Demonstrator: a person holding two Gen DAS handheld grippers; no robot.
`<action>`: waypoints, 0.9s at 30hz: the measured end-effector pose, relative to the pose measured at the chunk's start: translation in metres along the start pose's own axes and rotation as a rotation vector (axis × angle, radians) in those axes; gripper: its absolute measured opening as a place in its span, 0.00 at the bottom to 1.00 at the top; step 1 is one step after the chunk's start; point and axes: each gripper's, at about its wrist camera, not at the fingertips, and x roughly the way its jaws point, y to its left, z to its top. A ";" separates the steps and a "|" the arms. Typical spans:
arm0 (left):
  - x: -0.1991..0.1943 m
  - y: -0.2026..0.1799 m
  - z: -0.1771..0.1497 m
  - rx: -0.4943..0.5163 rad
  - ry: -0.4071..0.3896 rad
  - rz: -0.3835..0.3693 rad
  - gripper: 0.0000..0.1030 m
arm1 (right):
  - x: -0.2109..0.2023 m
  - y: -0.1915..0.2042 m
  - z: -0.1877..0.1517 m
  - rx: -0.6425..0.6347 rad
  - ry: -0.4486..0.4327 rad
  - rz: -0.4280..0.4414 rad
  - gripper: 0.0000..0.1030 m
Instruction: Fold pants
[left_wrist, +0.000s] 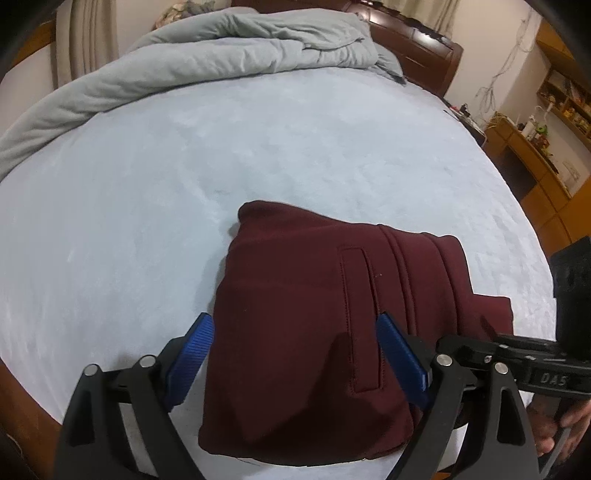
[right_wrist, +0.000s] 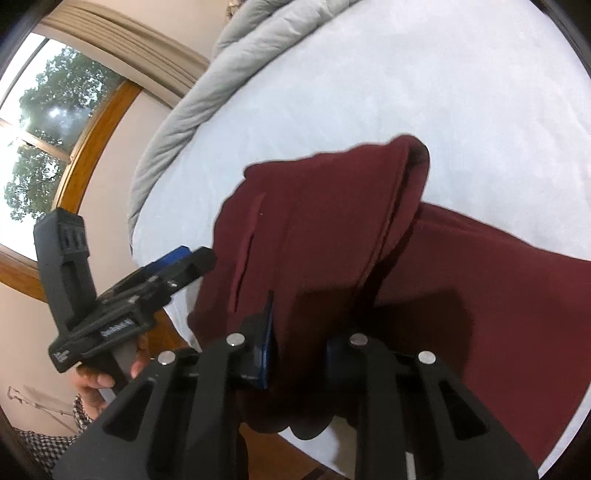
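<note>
Maroon pants (left_wrist: 303, 325) lie folded over on the pale blue bed sheet (left_wrist: 184, 177) near its front edge. My left gripper (left_wrist: 295, 354) is open, its blue pads (left_wrist: 195, 350) spread above the near part of the fold, holding nothing. In the right wrist view the pants (right_wrist: 321, 221) show a raised folded layer over a flat lower layer (right_wrist: 498, 280). My right gripper (right_wrist: 299, 343) is shut on the near edge of that cloth; only its left blue pad (right_wrist: 266, 343) shows. The left gripper (right_wrist: 173, 266) shows at the left there, open.
A rumpled grey duvet (left_wrist: 221, 48) lies along the far and left sides of the bed. A dark wooden headboard (left_wrist: 417, 48) stands behind. Wooden shelves (left_wrist: 554, 122) with clutter are at the right. A window (right_wrist: 44, 129) is beyond the bed's left side.
</note>
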 end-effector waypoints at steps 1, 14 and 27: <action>-0.001 -0.002 0.000 0.006 -0.004 -0.002 0.88 | -0.005 0.002 0.000 -0.002 -0.008 0.002 0.19; -0.009 -0.032 0.001 0.053 -0.014 -0.017 0.89 | -0.079 -0.017 -0.005 0.014 -0.116 -0.067 0.18; 0.002 -0.052 -0.003 0.075 0.028 -0.033 0.90 | -0.095 -0.079 -0.034 0.126 -0.129 -0.166 0.17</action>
